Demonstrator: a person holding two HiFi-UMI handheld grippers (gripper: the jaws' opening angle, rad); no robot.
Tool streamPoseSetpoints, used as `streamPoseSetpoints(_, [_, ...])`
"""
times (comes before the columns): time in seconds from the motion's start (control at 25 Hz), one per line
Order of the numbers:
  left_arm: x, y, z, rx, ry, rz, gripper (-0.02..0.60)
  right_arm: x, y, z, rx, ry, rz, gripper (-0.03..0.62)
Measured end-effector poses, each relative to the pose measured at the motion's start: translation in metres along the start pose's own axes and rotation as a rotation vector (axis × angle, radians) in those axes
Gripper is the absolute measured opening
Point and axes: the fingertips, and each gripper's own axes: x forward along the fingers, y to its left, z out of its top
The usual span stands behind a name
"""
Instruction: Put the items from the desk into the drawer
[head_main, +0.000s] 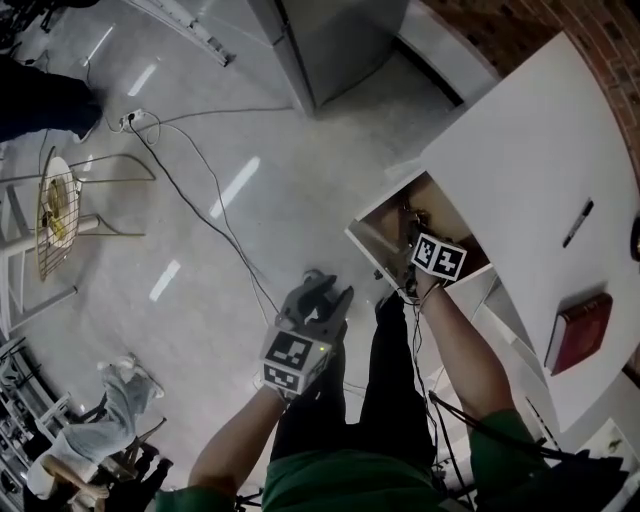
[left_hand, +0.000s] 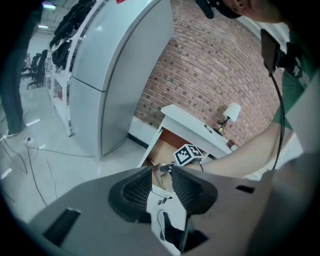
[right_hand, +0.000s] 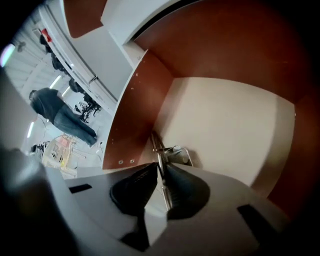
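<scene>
Looking down in the head view, we see the white table (head_main: 520, 170) at the right, with its drawer (head_main: 372, 240) pulled open under the table's left edge. The right hand-held gripper (head_main: 413, 232) reaches down into that drawer, its marker cube (head_main: 440, 257) just above the drawer's rim. On the table top lie a dark pen (head_main: 578, 222) and a red box (head_main: 578, 332), both well apart from either gripper. The left hand-held gripper (head_main: 328, 290) hangs over the floor (head_main: 230, 190), beside the drawer and not touching it.

In the left gripper view, we see its jaws standing wide with nothing between them; the open drawer and the other gripper's cube show through the gap.

In the right gripper view, we see the jaws drawn narrow on a slim metal item (right_hand: 167, 152), clamped between the pads. Its looped end pokes out past the fingertips, close to the drawer's pale floor, near the brown left wall.
</scene>
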Motion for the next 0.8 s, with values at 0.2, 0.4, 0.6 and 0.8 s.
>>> streamPoseSetpoints(0.2, [-0.005, 0.001, -0.007, -0.013, 0.005, 0.004, 0.117, 0.006, -0.003, -0.004, -0.036, 0.035, -0.005, 0.054])
streamPoseSetpoints(0.4, [-0.003, 0.004, -0.006, -0.019, -0.009, 0.003, 0.115, 0.007, -0.006, -0.004, -0.043, 0.031, -0.003, 0.057])
streamPoseSetpoints(0.6, [-0.001, 0.001, -0.004, -0.024, -0.020, 0.000, 0.115, 0.008, -0.009, -0.004, -0.079, 0.020, -0.003, 0.108])
streamPoseSetpoints(0.8, [-0.011, -0.003, -0.009, -0.045, -0.017, 0.004, 0.115, -0.007, -0.010, 0.001, -0.141, -0.001, -0.072, 0.170])
